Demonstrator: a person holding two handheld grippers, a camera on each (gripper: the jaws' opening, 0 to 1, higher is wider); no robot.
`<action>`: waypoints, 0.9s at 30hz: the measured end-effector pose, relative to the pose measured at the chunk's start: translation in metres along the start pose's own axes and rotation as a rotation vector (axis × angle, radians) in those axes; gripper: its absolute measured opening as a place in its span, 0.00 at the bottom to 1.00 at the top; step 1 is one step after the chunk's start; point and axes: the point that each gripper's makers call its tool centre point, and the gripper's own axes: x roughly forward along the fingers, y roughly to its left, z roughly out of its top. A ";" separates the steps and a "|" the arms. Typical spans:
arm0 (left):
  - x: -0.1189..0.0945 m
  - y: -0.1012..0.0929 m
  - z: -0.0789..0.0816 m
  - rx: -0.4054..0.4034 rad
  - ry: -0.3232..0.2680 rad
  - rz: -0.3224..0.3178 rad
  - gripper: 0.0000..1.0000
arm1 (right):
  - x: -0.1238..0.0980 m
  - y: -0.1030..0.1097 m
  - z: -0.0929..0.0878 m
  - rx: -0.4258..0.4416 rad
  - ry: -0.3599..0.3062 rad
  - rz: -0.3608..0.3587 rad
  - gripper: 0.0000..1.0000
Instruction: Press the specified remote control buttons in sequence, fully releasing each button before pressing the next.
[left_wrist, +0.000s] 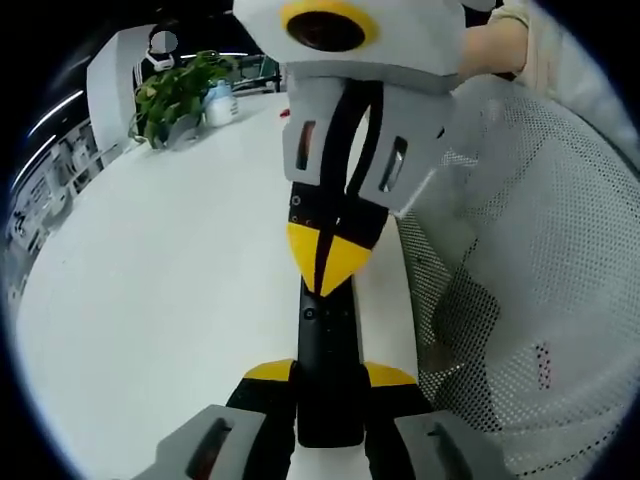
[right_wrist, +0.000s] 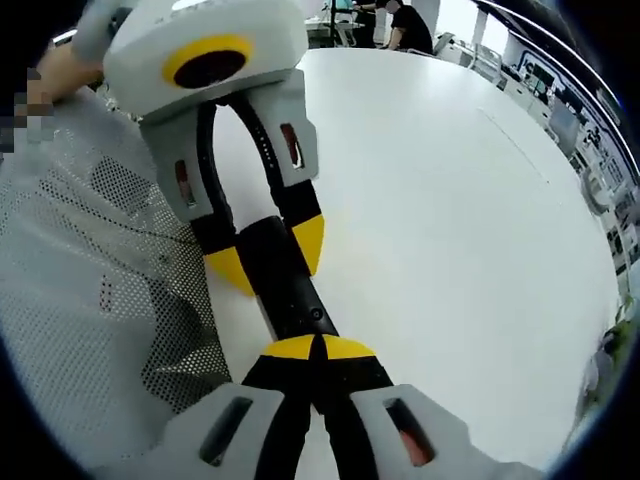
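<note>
Left gripper: nearest in the left gripper view, jaws clamped on the near end of the remote, a slim black bar held above the table. Right gripper: enters from above, yellow tips pinched together, touching the remote's far end.

Right gripper view: right gripper with tips meeting on the remote; left gripper grasps its other end.

Table: white, wide, bare around the remote. Far edge: plant beside a white bottle. White mesh sleeve alongside. Room: bright, desks and a person distant, blurred. Remote's buttons too small to read; its ends hidden by jaws.
</note>
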 end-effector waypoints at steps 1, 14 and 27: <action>0.000 0.000 0.000 0.000 0.000 0.000 0.24 | 0.000 0.000 0.000 -0.001 0.001 -0.002 0.00; 0.000 0.000 0.001 -0.002 0.003 0.001 0.25 | 0.003 -0.002 0.000 0.044 0.069 0.064 0.00; 0.000 0.000 0.001 -0.007 -0.004 0.001 0.25 | 0.001 -0.002 -0.002 0.119 0.046 0.112 0.00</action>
